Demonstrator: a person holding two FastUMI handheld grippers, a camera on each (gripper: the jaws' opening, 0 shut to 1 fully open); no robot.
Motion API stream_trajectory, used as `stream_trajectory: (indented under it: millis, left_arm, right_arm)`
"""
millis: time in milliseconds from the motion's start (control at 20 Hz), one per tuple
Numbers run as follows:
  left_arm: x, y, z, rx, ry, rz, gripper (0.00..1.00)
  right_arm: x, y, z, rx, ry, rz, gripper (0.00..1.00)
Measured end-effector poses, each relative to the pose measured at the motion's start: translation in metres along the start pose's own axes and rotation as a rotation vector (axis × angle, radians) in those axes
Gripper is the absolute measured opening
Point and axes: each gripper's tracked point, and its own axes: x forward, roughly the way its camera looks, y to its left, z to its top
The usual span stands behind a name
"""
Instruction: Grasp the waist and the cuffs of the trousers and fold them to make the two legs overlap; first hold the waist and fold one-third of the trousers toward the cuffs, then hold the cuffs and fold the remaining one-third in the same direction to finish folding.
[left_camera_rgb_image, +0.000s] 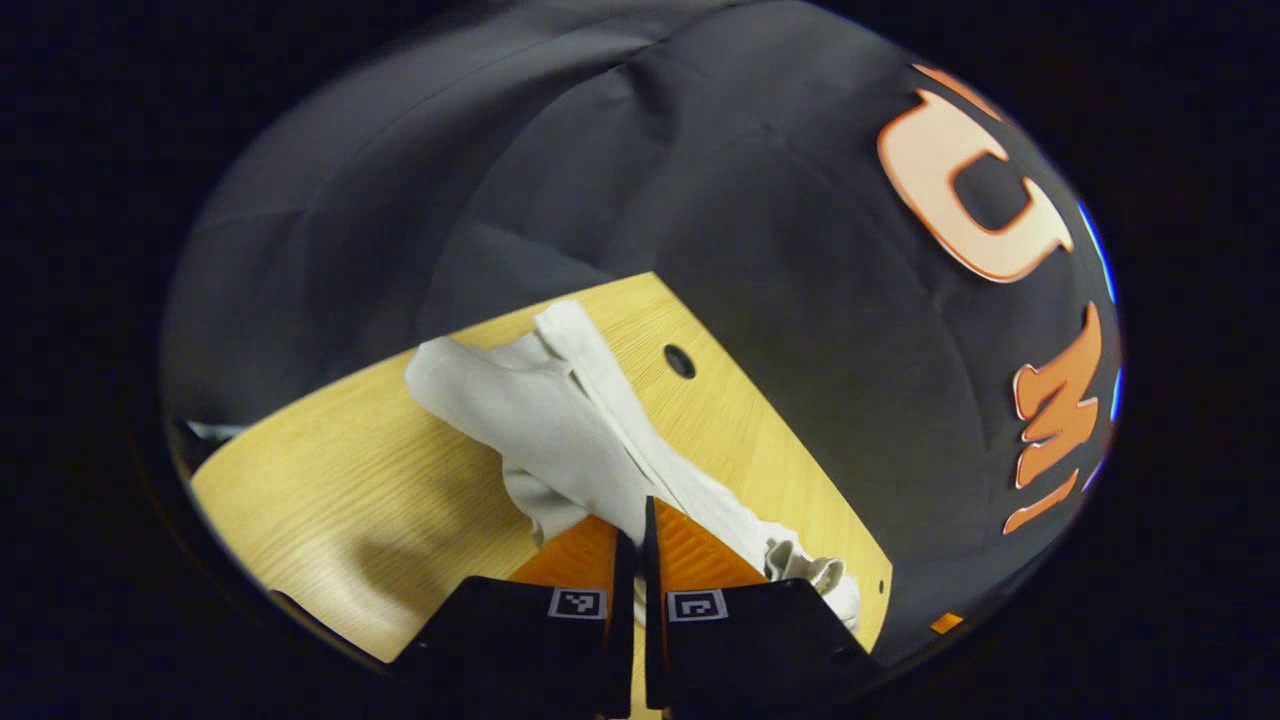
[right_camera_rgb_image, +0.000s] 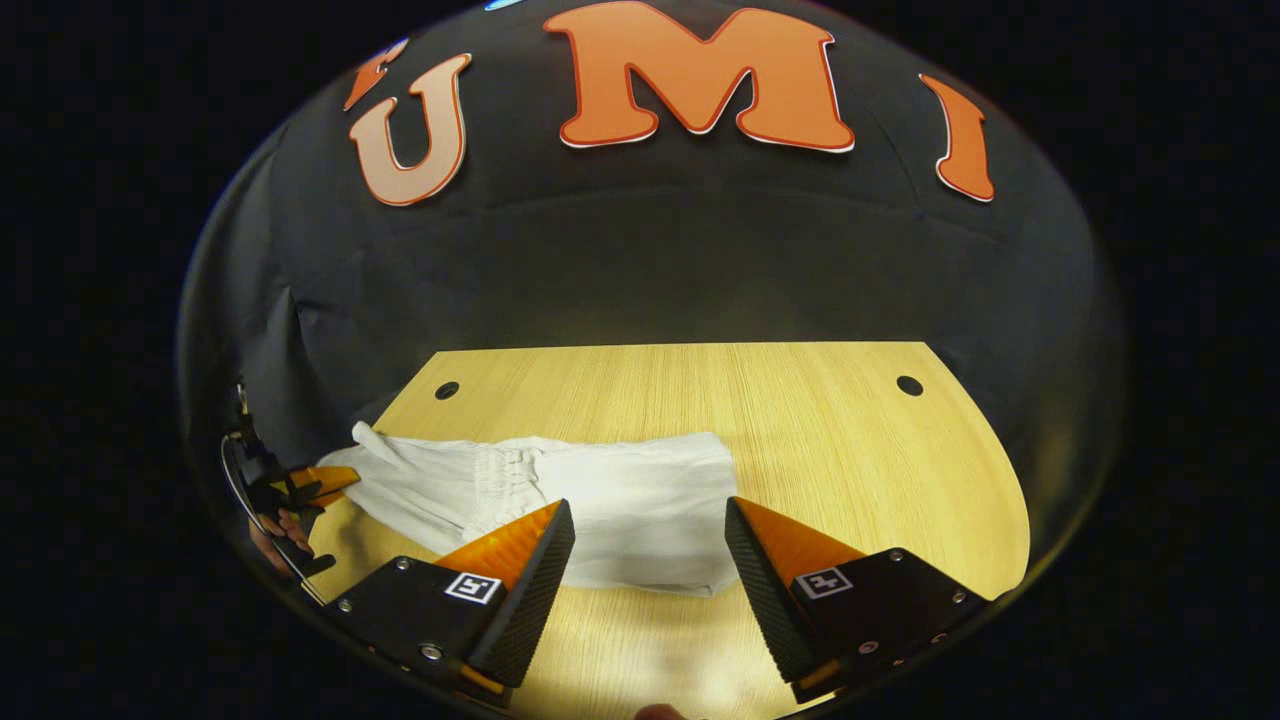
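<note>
- We've got the white trousers (right_camera_rgb_image: 600, 500) lying flat-ish on the wooden table (right_camera_rgb_image: 850, 450), stretched sideways across its near half, well short of the two round holes by the table's far edge.
- Our left gripper (left_camera_rgb_image: 640, 525) has its fingers pinched nearly together with white cloth bunched right between them, so we reckon it's clamped on one end of the trousers. That end looks rumpled and gathered, probably the cuffs, but we can't say for sure from here.
- In the right gripper view that same gripper sits at the trousers' far left end, with a hand behind it.
- Our right gripper (right_camera_rgb_image: 650, 545) hovers with fingers spread wide, holding nothing. The trousers' near hem sits just beyond the gap between the tips.
- Handling-wise: this looks like thin, light, floppy cotton. It's already creased and twisted along its length in the left gripper view, so it'll sag and drag, not hold a shape.
- No worry about breaking anything, but a light pinch could slip off a single layer. Better to bite through all the layers near an edge.
- There's a puckered elastic-looking band partway along the trousers. Thicker fabric there should give a firmer grip than the plain leg.
- For the right one we'd go for the squared-off end closest to it, at a corner, and lift both ends evenly so the cloth doesn't bunch.
</note>
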Motion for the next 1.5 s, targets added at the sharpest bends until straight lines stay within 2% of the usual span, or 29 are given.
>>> stream_trajectory:
  millis: [150,200,300,350,400,450,700,850,1100,1350,1500]
  left_arm:
    - [-0.015,-0.038,0.015,0.103,-0.066,-0.022,0.08]
    - [-0.019,-0.053,0.018,0.144,-0.085,-0.034,0.11]
    - [-0.026,-0.084,0.021,0.219,-0.117,-0.051,0.06]
    - [-0.027,-0.099,0.022,0.246,-0.129,-0.057,0.08]
    - [-0.029,-0.115,0.024,0.265,-0.15,-0.075,0.06]
    - [-0.031,-0.128,0.023,0.289,-0.154,-0.082,0.08]
    - [-0.036,-0.21,0.004,0.455,-0.171,-0.153,0.06]
    - [-0.038,-0.266,-0.031,0.593,-0.165,-0.211,0.08]
    - [-0.028,-0.343,-0.118,0.867,-0.105,-0.318,0.08]
    - [-0.003,-0.362,-0.23,1.197,0.01,-0.345,0.08]
    - [0.011,-0.359,-0.29,1.307,0.156,-0.369,0.1]
  right_arm:
    - [-0.015,-0.023,-0.003,0.015,-0.019,0.005,0.92]
    - [-0.02,-0.032,-0.004,0.024,-0.022,0.003,0.92]
    - [-0.027,-0.053,-0.005,0.055,-0.031,-0.008,0.92]
    - [-0.031,-0.062,-0.005,0.075,-0.036,-0.009,0.92]
    - [-0.035,-0.073,-0.004,0.091,-0.045,-0.015,0.92]
    - [-0.038,-0.082,-0.002,0.1,-0.054,-0.018,0.92]
    - [-0.052,-0.123,0.0,0.13,-0.09,-0.041,0.91]
    - [-0.055,-0.146,-0.008,0.165,-0.087,-0.058,0.92]
    - [-0.064,-0.179,-0.023,0.218,-0.079,-0.079,0.92]
    - [-0.073,-0.207,-0.037,0.25,-0.068,-0.102,0.94]
    - [-0.079,-0.223,-0.046,0.272,-0.062,-0.114,0.94]
